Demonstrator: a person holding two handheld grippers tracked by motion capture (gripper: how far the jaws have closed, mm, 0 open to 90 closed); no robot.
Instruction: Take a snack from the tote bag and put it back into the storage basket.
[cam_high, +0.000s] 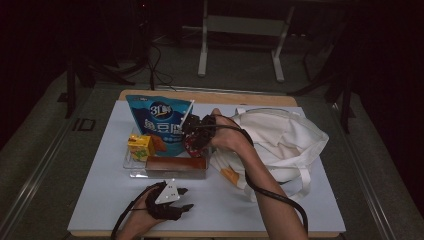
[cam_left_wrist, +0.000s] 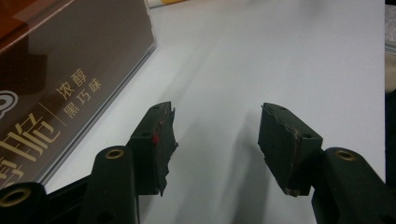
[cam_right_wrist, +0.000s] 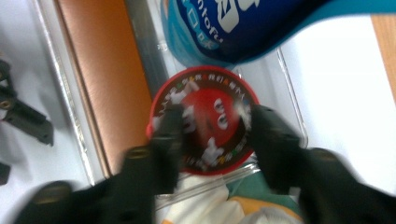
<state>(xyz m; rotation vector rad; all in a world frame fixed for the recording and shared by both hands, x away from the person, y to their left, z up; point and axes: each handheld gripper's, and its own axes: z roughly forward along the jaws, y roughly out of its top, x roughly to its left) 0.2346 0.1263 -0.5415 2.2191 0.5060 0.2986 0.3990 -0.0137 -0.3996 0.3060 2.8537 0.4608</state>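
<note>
A round red candy tin (cam_right_wrist: 201, 93) with a cartoon face on its lid lies in a clear plastic tray (cam_right_wrist: 295, 112). My right gripper (cam_right_wrist: 212, 122) hangs straight over it, one jaw at each side of the lid, and I see no pad pressing on it. In the high view the right gripper (cam_high: 193, 136) is at the tray's right end, over the tin (cam_high: 190, 146). My left gripper (cam_high: 188, 198) rests on the white sheet near the table's front edge, open with nothing between its jaws (cam_left_wrist: 217, 126).
The tray (cam_high: 131, 172) also holds a standing blue snack bag (cam_high: 159, 122), a yellow juice box (cam_high: 140, 146) and a long brown chocolate box (cam_high: 176, 165). A white tote bag (cam_high: 280, 142) lies to the right. The chocolate box (cam_left_wrist: 56, 70) is close beside the left jaws.
</note>
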